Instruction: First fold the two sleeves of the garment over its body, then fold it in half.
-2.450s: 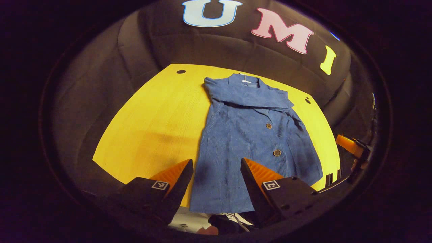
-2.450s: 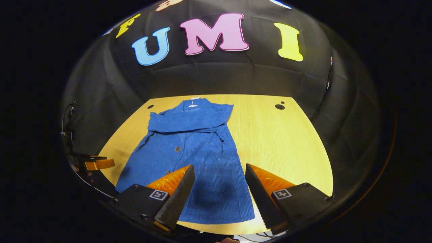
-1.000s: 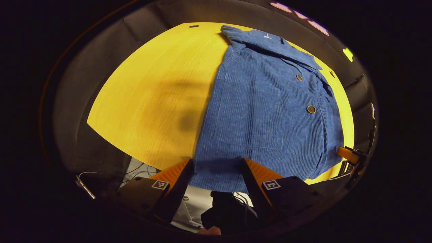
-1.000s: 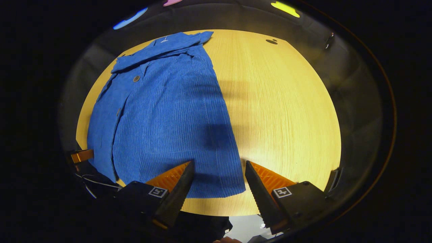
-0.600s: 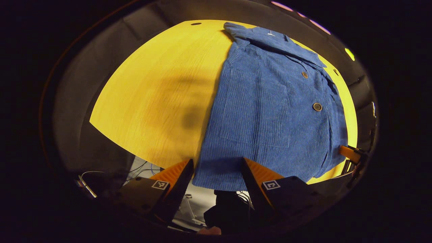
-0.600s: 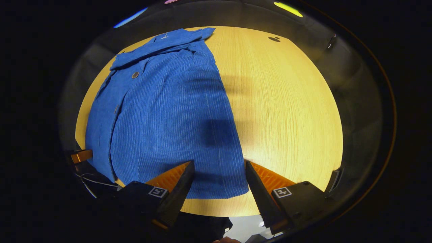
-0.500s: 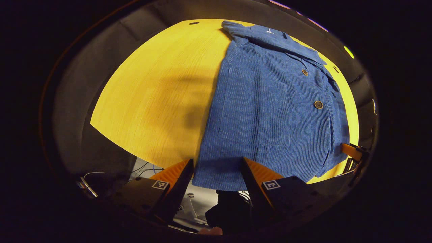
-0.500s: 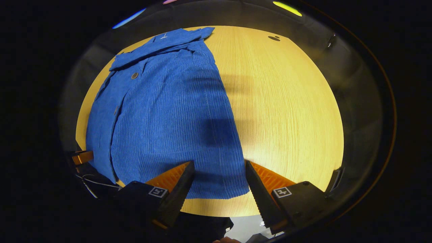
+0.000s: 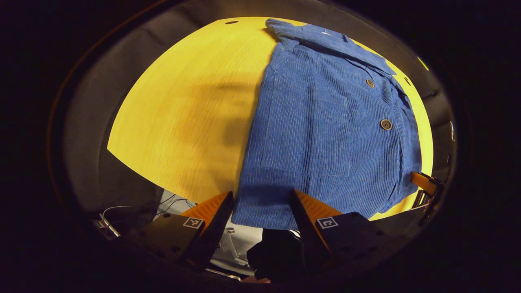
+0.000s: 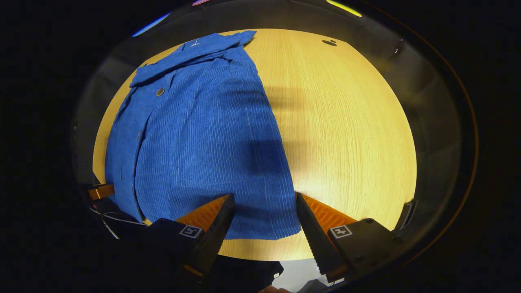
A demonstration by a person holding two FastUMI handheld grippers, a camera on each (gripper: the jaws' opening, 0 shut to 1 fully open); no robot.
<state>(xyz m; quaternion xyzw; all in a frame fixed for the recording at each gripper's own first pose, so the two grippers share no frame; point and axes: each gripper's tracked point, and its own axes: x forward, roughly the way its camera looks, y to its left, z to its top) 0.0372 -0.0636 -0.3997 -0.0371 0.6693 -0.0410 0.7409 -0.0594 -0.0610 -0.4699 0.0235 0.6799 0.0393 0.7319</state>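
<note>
A blue corduroy jacket (image 9: pixel 325 122) (image 10: pixel 203 130) lies flat on the wooden table (image 9: pixel 183 114) (image 10: pixel 346 122), collar at the far end, both sleeves folded across its chest. Its hem reaches the table's near edge. My left gripper (image 9: pixel 260 197) hovers open over the hem's left corner, one finger to each side of the cloth's edge. My right gripper (image 10: pixel 262 199) stands open above the hem's right corner. Neither touches the fabric as far as I can tell. The right gripper's fingers (image 9: pixel 423 183) peek in at the right rim of the left gripper view, and the left gripper's fingers (image 10: pixel 99 191) at the left rim of the right gripper view.
Bare tabletop stretches on both sides of the jacket. Small dark holes (image 9: pixel 231 22) (image 10: pixel 329 42) mark the far corners. Below the near edge I see cables and a pale floor (image 9: pixel 240 248).
Both grippers have dropped from a high, far look at the table down to the jacket's hem and tilted toward it. In the last half second they crept slightly closer. Both stayed open.
</note>
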